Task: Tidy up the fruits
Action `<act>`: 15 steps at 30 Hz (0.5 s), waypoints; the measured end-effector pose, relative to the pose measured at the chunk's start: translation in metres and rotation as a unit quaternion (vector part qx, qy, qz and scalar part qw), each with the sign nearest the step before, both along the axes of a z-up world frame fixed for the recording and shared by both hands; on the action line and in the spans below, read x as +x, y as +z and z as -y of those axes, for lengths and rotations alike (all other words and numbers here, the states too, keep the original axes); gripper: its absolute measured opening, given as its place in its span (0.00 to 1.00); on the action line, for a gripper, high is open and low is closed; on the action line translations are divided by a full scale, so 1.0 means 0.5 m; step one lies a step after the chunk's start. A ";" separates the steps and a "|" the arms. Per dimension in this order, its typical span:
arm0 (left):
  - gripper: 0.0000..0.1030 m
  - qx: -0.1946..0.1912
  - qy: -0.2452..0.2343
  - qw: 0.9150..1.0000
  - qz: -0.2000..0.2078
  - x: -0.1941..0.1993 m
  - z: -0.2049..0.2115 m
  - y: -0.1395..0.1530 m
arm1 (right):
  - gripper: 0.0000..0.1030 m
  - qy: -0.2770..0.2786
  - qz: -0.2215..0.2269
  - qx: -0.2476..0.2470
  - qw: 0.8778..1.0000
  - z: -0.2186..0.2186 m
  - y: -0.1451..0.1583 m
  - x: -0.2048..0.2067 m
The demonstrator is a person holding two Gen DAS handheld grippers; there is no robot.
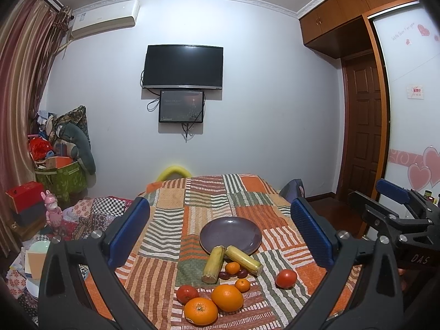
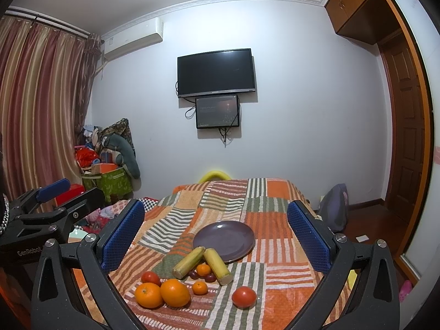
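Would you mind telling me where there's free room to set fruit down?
The plate is bare, as is the cloth behind it. Crowded: sugarcane pieces, oranges and tomatoes cluster before the plate's near rim.

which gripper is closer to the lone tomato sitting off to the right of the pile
Right, though only slightly. The tomato lies almost centred ahead of the right gripper, while it sits right of centre ahead of the left gripper. Both hover open, well short of it.

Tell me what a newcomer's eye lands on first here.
The cluster of oranges, tomatoes and two sugarcane pieces on the striped patchwork cloth, just in front of an empty purple plate. Both open claws frame it; behind, a dark TV hangs on the wall.
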State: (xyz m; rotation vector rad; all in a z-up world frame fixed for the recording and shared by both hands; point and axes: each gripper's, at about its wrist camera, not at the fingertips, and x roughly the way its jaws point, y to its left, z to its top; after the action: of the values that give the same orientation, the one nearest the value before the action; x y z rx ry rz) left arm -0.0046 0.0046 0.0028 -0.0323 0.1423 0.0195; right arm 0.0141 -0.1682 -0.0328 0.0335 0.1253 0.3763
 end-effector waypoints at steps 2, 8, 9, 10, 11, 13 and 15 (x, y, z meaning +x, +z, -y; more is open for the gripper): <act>1.00 0.001 0.000 1.000 0.000 0.000 0.002 -0.001 | 1.00 0.000 0.000 0.000 1.000 -0.001 0.000 0.000; 1.00 0.000 -0.003 1.000 -0.004 0.004 0.003 -0.003 | 1.00 -0.001 0.001 0.000 1.000 0.000 -0.001 0.000; 1.00 0.001 -0.003 1.000 -0.004 0.005 0.003 -0.003 | 1.00 -0.001 0.001 0.000 1.000 0.000 0.000 0.000; 1.00 0.002 -0.003 1.000 -0.004 0.006 0.003 -0.004 | 1.00 -0.003 0.001 0.001 1.000 0.001 -0.001 0.001; 1.00 0.003 -0.002 1.000 -0.005 0.008 0.004 -0.004 | 1.00 -0.004 0.001 0.001 1.000 0.001 -0.002 0.002; 1.00 0.004 -0.004 1.000 -0.006 0.010 0.002 -0.007 | 1.00 -0.003 0.001 0.001 1.000 0.001 -0.003 0.004; 1.00 0.003 -0.005 1.000 -0.009 0.014 -0.001 -0.009 | 1.00 0.001 -0.001 0.003 1.000 0.001 -0.006 0.008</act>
State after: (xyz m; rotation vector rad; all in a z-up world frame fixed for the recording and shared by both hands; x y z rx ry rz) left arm 0.0024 0.0052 -0.0015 -0.0252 0.1598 0.0093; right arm 0.0181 -0.1686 -0.0360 0.0397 0.1259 0.3788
